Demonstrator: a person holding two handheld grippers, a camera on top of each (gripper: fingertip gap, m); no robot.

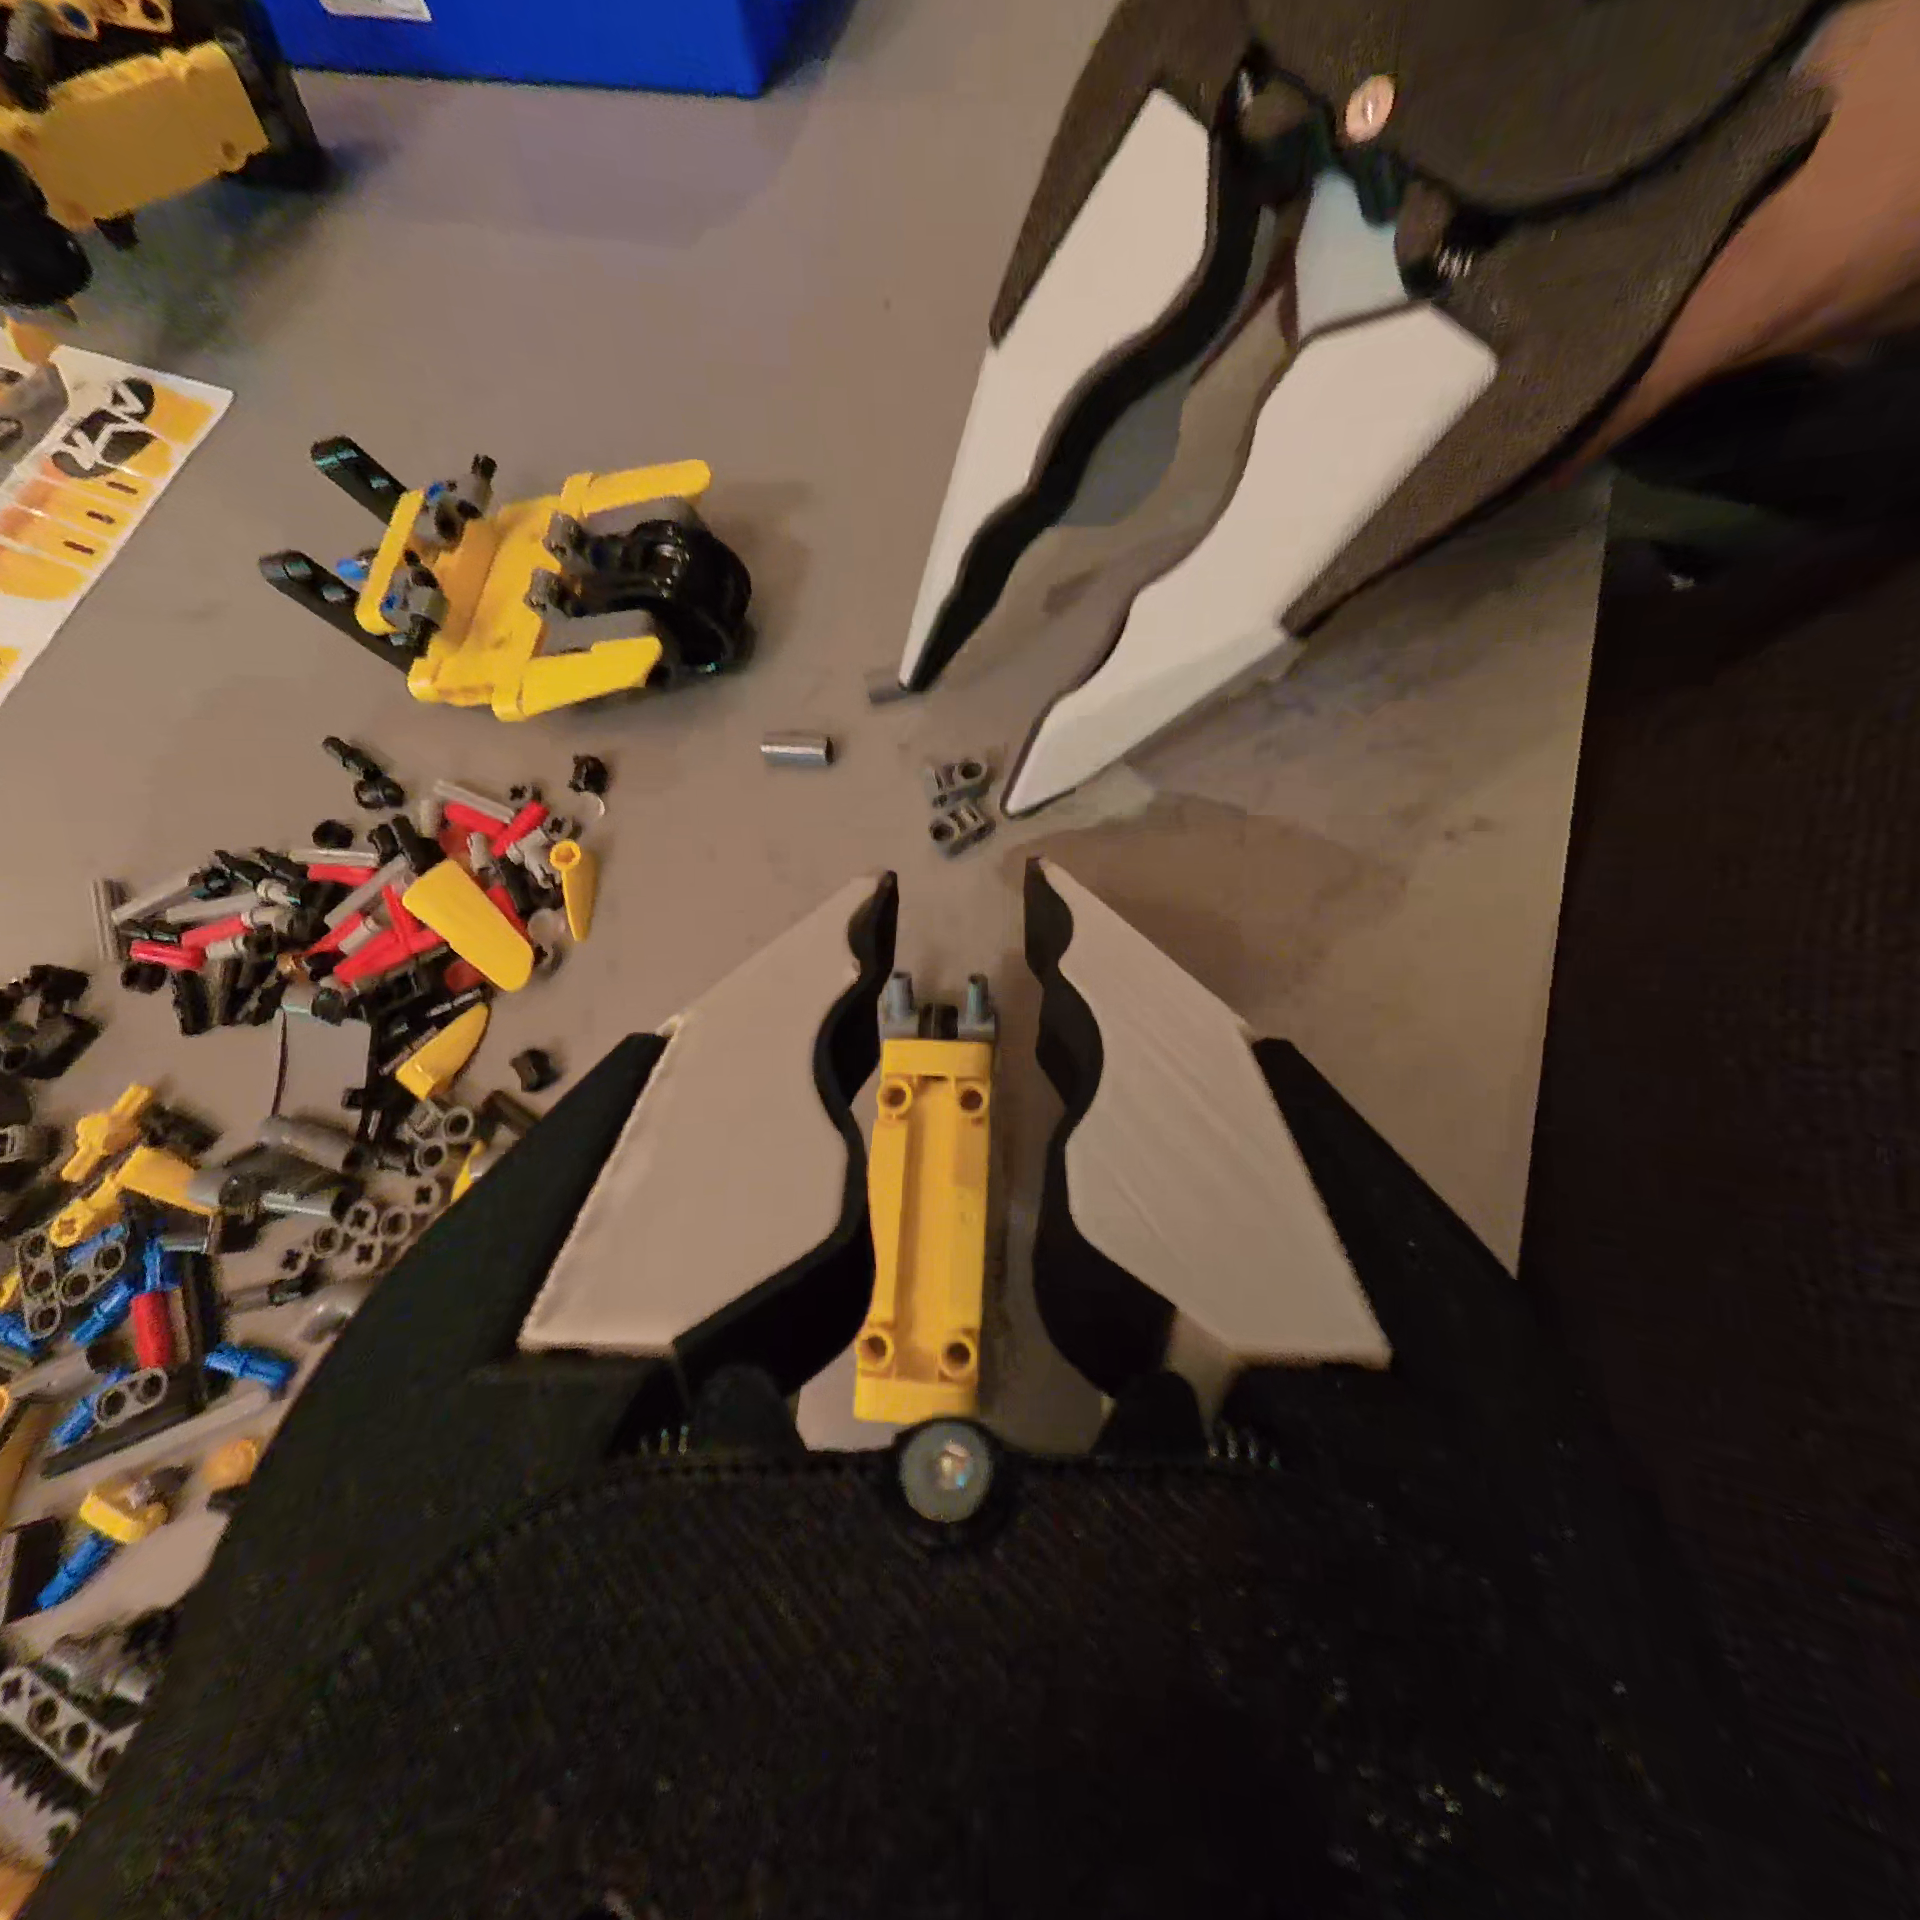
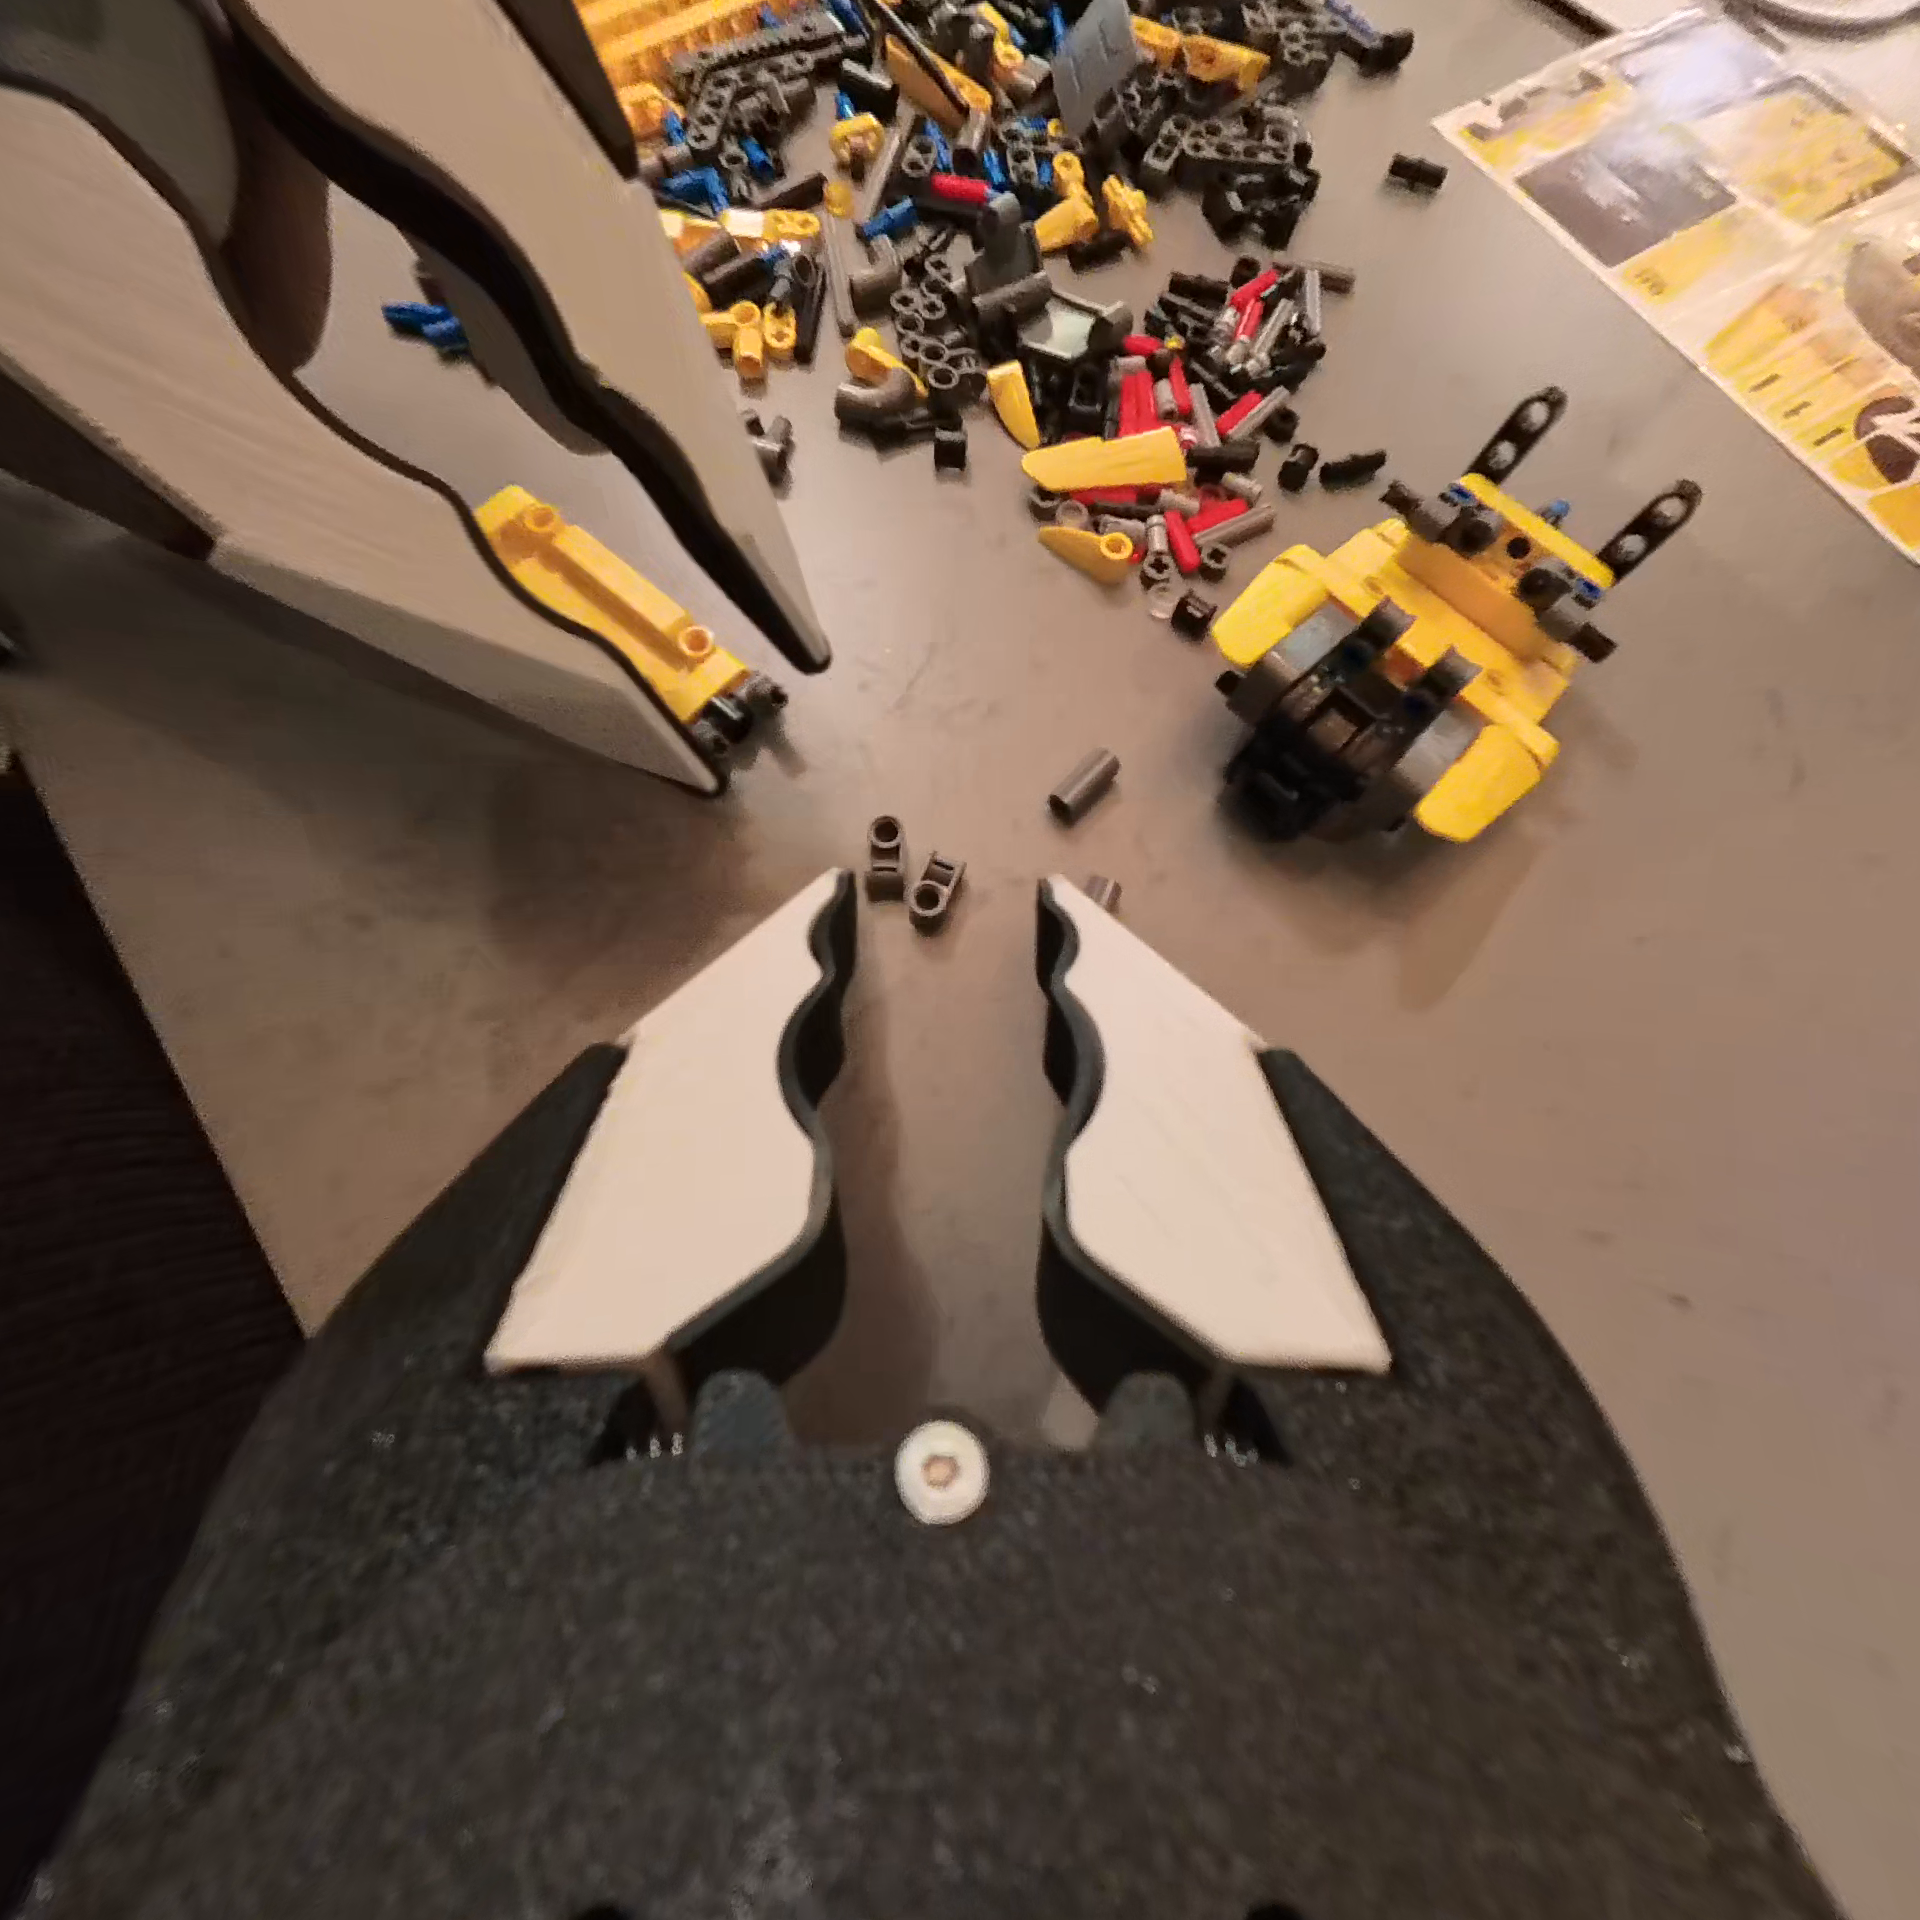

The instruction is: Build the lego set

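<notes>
My left gripper is open, tips low over the grey table. A long yellow panel piece with grey pins at its far end lies between its jaws, against the left finger with a gap on the right. It also shows in the right wrist view, inside the left gripper. My right gripper is open and empty, and it also shows in the left wrist view. Two small grey connectors lie just beyond its tips, between both grippers.
A grey sleeve and a yellow-and-black sub-assembly lie nearby. A pile of loose parts and printed sheets lie to the left. A blue box and a yellow model stand at the back. The table edge runs close on the right. Tip to tip, the grippers are about 4 cm apart. The yellow model sits 25 cm or so from the ends of my right fingers.
</notes>
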